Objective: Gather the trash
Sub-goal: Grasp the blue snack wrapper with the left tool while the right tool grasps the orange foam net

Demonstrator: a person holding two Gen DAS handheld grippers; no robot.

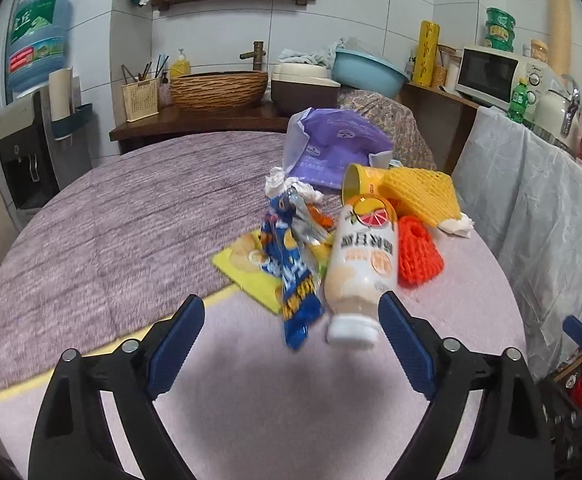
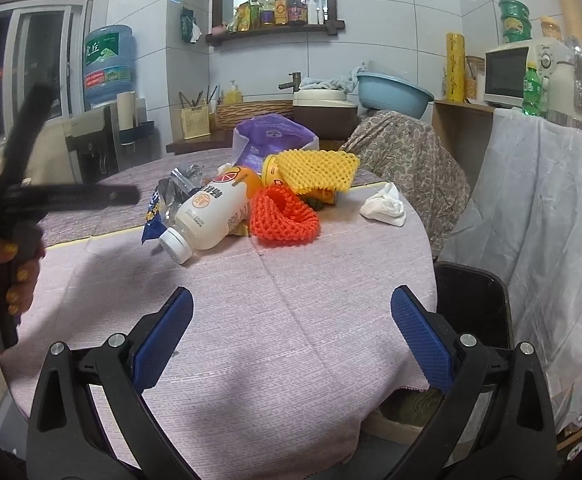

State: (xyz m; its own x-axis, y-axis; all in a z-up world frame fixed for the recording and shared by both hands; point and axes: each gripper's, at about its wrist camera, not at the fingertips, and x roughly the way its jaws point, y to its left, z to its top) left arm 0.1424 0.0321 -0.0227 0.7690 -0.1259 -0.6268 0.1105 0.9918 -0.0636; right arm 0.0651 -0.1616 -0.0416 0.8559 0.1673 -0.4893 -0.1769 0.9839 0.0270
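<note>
A heap of trash lies on the round table (image 1: 111, 220). A capped white drink bottle (image 1: 361, 264) lies on its side, cap toward me, beside a blue snack wrapper (image 1: 295, 284) on a yellow wrapper (image 1: 247, 268). Behind them are an orange foam net (image 1: 417, 256), a yellow foam net (image 1: 419, 196), a yellow cup (image 1: 361, 182) and a purple bag (image 1: 335, 148). My left gripper (image 1: 291, 304) is open, with the bottle's cap and the wrapper's end between its fingers, and neither pad presses on them. My right gripper (image 2: 291, 296) is open over bare cloth, short of the bottle (image 2: 211, 216) and orange net (image 2: 285, 216).
A crumpled tissue (image 2: 385, 204) lies alone near the table's right edge. A black bin (image 2: 471, 304) stands below that edge, beside sheet-covered furniture (image 2: 551, 200). A person's hand (image 2: 19, 276) grips the left tool's handle at the far left. A water dispenser (image 1: 35, 40) stands back left.
</note>
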